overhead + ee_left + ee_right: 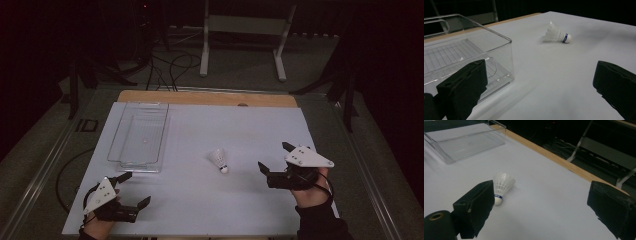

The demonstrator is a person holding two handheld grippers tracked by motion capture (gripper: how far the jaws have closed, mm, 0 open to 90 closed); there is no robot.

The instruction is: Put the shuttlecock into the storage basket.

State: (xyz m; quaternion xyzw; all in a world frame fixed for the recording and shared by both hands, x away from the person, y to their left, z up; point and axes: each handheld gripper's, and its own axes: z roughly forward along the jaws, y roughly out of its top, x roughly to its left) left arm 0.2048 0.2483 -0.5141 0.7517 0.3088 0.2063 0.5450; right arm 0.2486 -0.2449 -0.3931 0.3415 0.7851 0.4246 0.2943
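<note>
The right gripper [272, 161] hangs spread and empty; the white feathered shuttlecock with a blue-banded cork [219, 160] lies on its side just ahead of its jaws. I'd approach low and close gently on the cork, sparing the feathers. The left gripper [134, 189] waits open, the clear rectangular plastic bin [116, 145] just ahead. The white table sheet [200, 200] sits in a dark room.

Left jaw tip is covering part of the shuttlecock [502, 185] base in the right gripper view; the left gripper view's edge is cutting off the bin [501, 40]
</note>
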